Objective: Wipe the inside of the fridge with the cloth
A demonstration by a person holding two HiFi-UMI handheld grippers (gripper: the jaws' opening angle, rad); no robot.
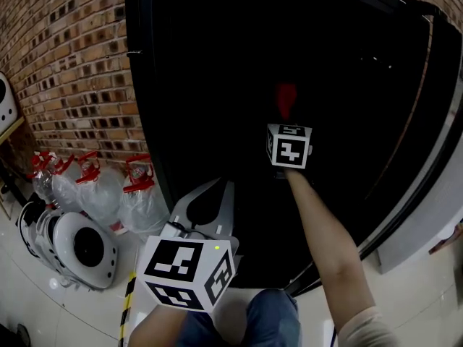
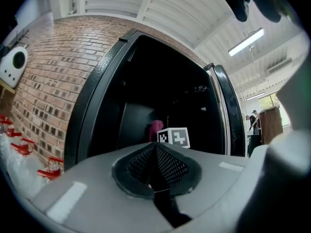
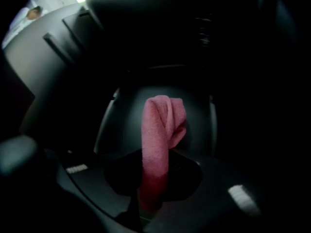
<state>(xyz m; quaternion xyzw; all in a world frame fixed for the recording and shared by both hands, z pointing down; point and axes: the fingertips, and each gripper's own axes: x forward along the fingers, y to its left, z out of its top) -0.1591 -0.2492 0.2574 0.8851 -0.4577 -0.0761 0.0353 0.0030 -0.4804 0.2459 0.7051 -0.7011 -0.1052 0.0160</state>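
In the head view the fridge (image 1: 148, 114) stands open and its inside is very dark. The right tongs (image 1: 287, 120) reach deep into it at the end of a stretched arm (image 1: 322, 237), and a spot of the red cloth (image 1: 286, 98) shows just beyond them. The left tongs (image 1: 217, 188) hang near the person, outside the fridge and low on the left. On the floor by the brick wall (image 1: 65, 56) I count three clear bags (image 1: 87, 186) with red tops and one white round device (image 1: 79, 246). In the left gripper view the left tongs (image 2: 156, 152) are pressed together, with nothing between the mesh pads, and they look toward the open fridge (image 2: 97, 96). In the right gripper view the right tongs (image 3: 154, 181) pinch the lower end of the cloth (image 3: 160, 125), and its upper part rises and folds over in front of a dark inner wall; whether it touches the wall I cannot tell. There is one cloth, one fridge and two tongs. I judge the cloth light, soft and limp, not slippery. It is best taken at a bunched end, as here, so that a free fold stays to press on the surface.
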